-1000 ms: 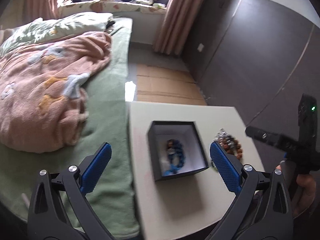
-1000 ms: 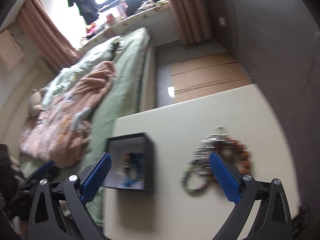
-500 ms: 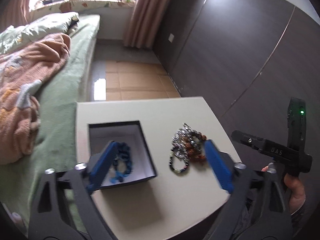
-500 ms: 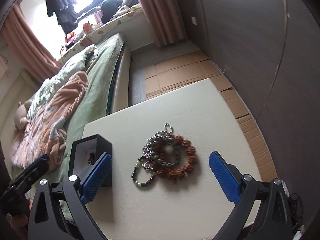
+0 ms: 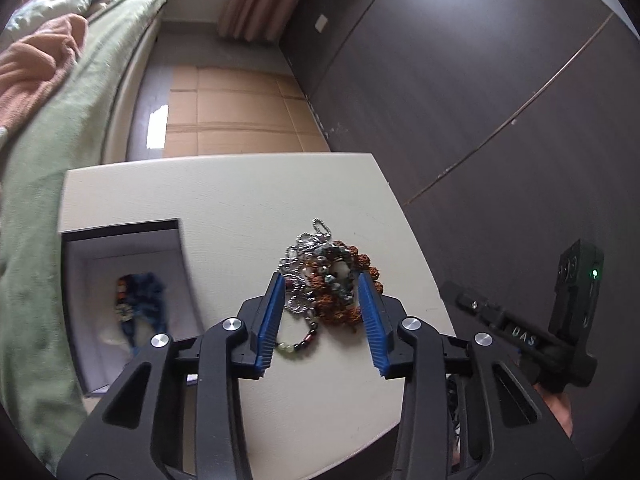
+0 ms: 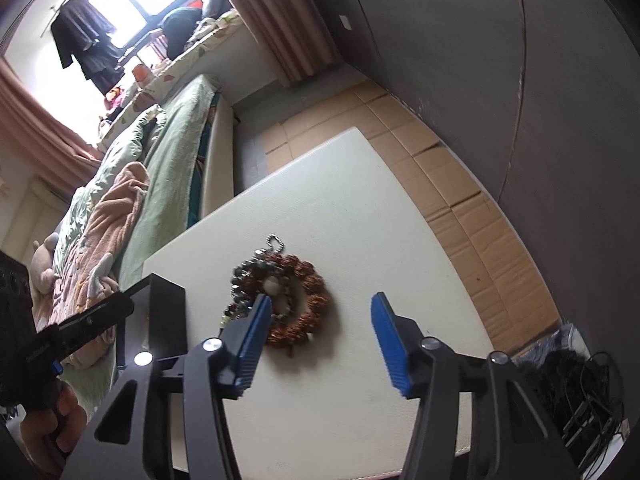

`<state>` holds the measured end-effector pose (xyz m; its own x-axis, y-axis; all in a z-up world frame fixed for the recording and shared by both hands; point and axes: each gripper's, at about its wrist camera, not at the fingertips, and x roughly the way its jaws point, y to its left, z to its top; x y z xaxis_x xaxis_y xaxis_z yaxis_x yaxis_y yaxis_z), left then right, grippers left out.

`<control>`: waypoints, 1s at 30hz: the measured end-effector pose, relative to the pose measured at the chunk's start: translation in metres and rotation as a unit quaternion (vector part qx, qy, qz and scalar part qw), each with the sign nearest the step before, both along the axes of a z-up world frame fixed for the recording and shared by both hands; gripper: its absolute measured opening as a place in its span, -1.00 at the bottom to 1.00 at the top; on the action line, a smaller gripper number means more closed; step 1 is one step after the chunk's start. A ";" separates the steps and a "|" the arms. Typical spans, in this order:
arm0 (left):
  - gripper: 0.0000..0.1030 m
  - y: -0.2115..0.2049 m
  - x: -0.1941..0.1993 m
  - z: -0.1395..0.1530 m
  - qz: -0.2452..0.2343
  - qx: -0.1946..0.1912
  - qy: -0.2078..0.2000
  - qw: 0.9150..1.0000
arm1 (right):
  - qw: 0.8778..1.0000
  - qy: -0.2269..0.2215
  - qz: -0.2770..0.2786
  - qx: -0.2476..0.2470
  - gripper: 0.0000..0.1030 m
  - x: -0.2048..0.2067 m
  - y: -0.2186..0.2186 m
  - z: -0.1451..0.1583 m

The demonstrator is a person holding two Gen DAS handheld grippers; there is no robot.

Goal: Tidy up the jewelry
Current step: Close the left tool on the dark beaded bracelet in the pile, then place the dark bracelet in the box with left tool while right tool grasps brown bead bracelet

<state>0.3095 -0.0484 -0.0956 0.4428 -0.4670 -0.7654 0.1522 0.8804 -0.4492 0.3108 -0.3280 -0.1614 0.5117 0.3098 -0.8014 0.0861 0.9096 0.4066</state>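
On the pale bench [image 5: 224,200] beside the bed [image 5: 48,128], your left gripper [image 5: 322,284] hangs over the heap of bracelets [image 5: 332,280], jaws closing with the beads framed between the blue pads; whether they touch is unclear. Your right gripper [image 6: 320,308], jaws half-wide and closing, holds nothing. A blue bracelet [image 5: 140,296] lies in the open black box [image 5: 120,227].

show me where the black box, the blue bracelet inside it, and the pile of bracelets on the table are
black box [image 5: 120,228], left wrist view, on its far rim.
blue bracelet [image 5: 150,300], left wrist view, on its beads.
pile of bracelets [image 6: 310,300], right wrist view, on the brown bead ring.
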 end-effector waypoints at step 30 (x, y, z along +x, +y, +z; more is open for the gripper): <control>-0.83 -0.054 0.052 -0.056 -0.006 0.055 0.054 0.997 | 0.996 0.082 0.001 0.015 -0.33 0.038 0.020 -0.060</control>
